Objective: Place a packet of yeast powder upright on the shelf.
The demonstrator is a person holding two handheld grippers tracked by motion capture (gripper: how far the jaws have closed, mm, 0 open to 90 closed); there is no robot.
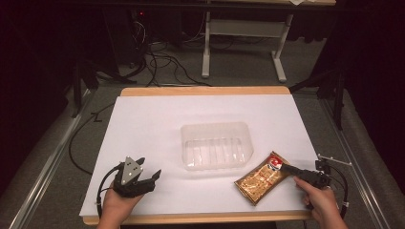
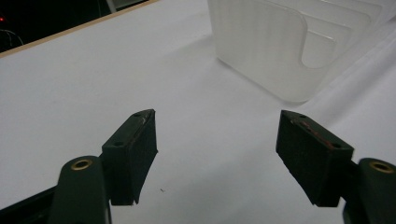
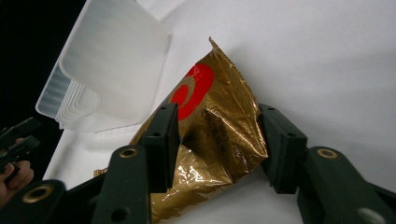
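So far little looks finished, reading from the left of the high view: the left gripper (image 1: 152, 175) rests near the table's front left corner with its jaws standing wide apart and nothing between them, pointing across bare white sheet (image 2: 84, 84) toward the clear plastic tray (image 1: 216, 144), which sits near the middle of the table and looks to have nothing in it. Further right, the gold snack packet (image 1: 261, 178) lies on the sheet just beside the tray's right front corner, and the right gripper (image 1: 286, 168) has its jaws on either side of the packet's nearer end, crumpling the foil (the pads appear to press on it, so I take this as a grip). My guess is that lifting the packet and setting it into the tray both remain. Hard to make out: any print on the packet beyond its red and white emblem, and the right gripper view cuts off the packet's lower end behind the jaws.
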